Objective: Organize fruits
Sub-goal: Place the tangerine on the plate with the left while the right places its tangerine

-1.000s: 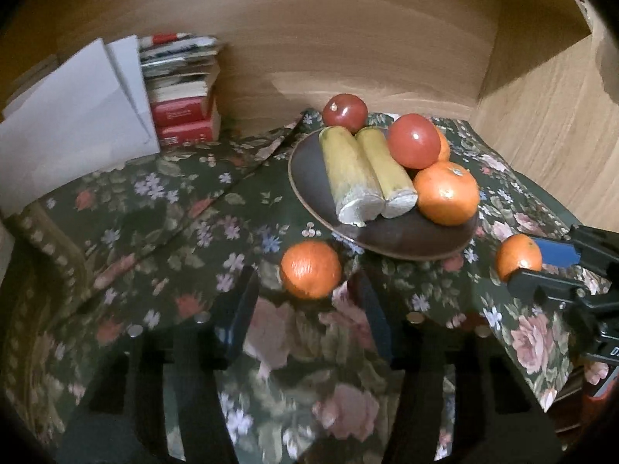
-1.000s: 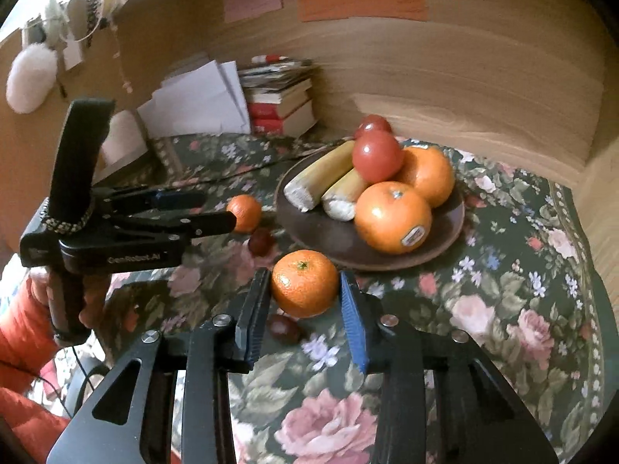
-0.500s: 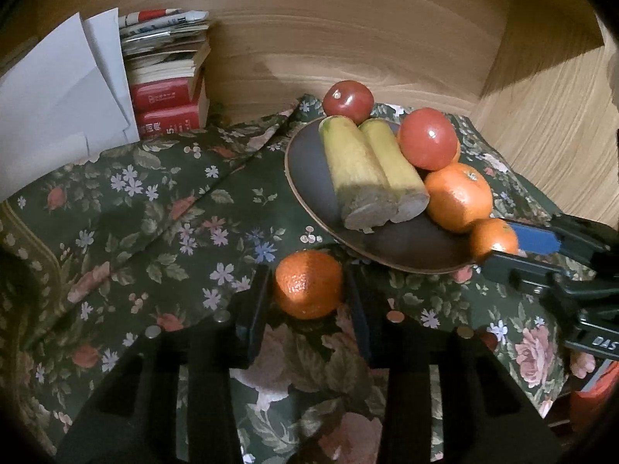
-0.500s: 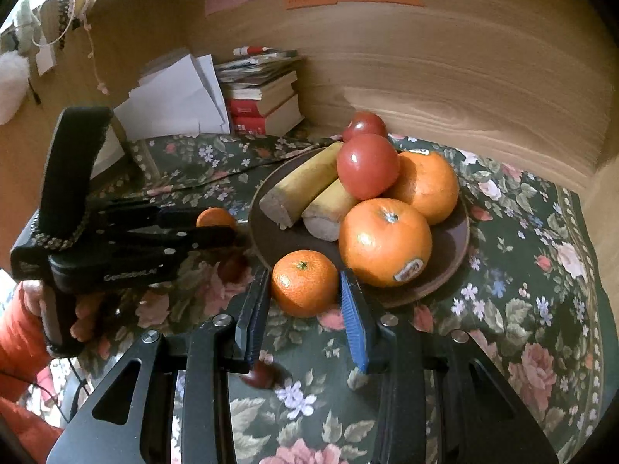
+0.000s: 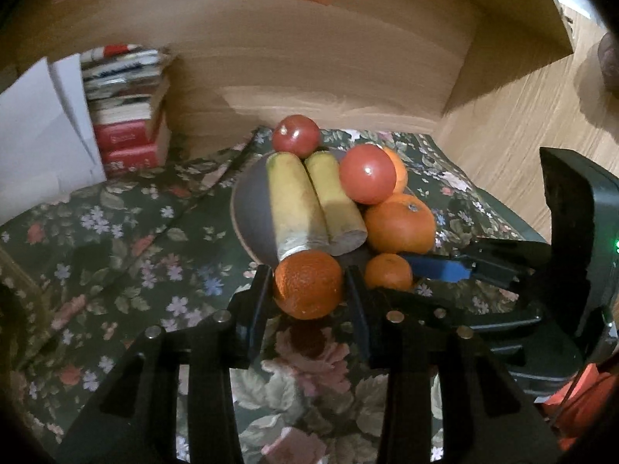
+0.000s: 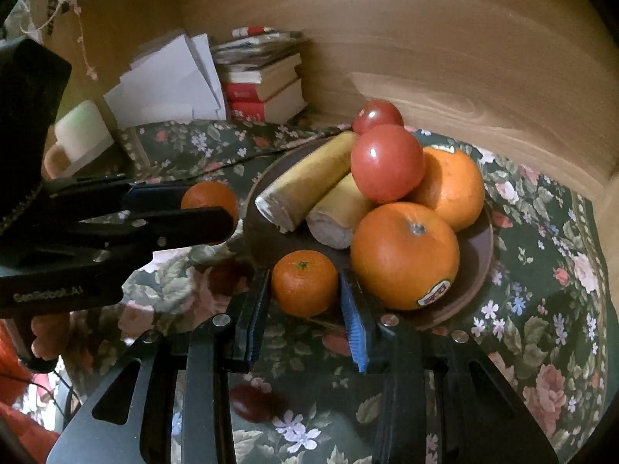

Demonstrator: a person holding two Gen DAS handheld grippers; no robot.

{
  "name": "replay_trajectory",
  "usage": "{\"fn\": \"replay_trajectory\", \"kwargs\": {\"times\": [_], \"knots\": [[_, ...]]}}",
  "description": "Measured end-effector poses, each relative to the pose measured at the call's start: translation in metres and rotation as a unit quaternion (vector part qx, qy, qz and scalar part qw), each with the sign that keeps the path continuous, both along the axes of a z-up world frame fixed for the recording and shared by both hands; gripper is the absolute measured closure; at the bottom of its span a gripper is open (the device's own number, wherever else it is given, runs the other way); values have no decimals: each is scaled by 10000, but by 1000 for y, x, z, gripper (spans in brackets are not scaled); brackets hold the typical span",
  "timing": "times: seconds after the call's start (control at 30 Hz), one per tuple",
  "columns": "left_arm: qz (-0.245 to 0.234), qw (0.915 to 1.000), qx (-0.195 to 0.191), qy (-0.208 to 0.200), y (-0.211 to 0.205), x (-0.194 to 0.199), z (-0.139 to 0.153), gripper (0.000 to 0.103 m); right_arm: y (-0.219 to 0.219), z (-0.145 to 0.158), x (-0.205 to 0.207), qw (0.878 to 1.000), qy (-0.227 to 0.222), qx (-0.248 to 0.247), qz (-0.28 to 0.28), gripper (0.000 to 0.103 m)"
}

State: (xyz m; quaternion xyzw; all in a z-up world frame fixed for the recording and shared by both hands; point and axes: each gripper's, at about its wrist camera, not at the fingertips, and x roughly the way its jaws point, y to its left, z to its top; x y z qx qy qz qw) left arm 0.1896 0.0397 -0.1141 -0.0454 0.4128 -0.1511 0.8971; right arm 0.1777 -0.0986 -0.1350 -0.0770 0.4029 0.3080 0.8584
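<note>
1. Left wrist view: the left claw (image 5: 307, 290) is closed partway, its two fingers pressed on either side of a tangerine (image 5: 308, 285), which it holds above the floral cloth (image 5: 127, 247) at the near rim of the plate (image 5: 249, 208). The fruit's shadow lies on the cloth beneath it. On the plate lie two banana pieces (image 5: 309, 205), a tomato (image 5: 367, 174) and an orange (image 5: 400, 224); a second tomato (image 5: 296, 137) sits at the far edge. To the right, the right claw (image 5: 390, 276) grips a smaller tangerine (image 5: 388, 272) just beside the plate's near rim.

2. Right wrist view: the right claw (image 6: 305, 301) is likewise partly closed, both pads touching the small tangerine (image 6: 305, 283), held over the plate's (image 6: 479, 247) near-left edge, just beside the stickered orange (image 6: 404, 255). On the left, the left claw (image 6: 222, 212) clamps its tangerine (image 6: 211, 197) near the plate's left rim. Books (image 6: 263, 81) and white papers (image 6: 170, 81) stand far left on the desk.
</note>
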Motion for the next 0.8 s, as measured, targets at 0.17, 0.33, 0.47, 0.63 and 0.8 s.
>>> {"fn": "replay_trajectory", "kwargs": {"times": [0.17, 0.33, 0.47, 0.63, 0.8], "knots": [[-39, 10000, 26, 37, -8, 6, -6, 65, -2, -2, 3, 9999, 165, 27, 41, 68], [-98, 9999, 73, -8, -11, 9, -5, 65, -6, 1, -1, 9999, 143, 42, 45, 66], [-109, 9997, 206, -25, -17, 7, -7, 58, -11, 5, -4, 9999, 119, 110, 22, 64], [-41, 9995, 278, -133, -15, -2, 0, 54, -18, 8, -9, 9999, 42, 126, -66, 59], [107, 9992, 303, -249, -4, -17, 11, 51, -26, 13, -18, 9998, -8, 194, -98, 59]]}}
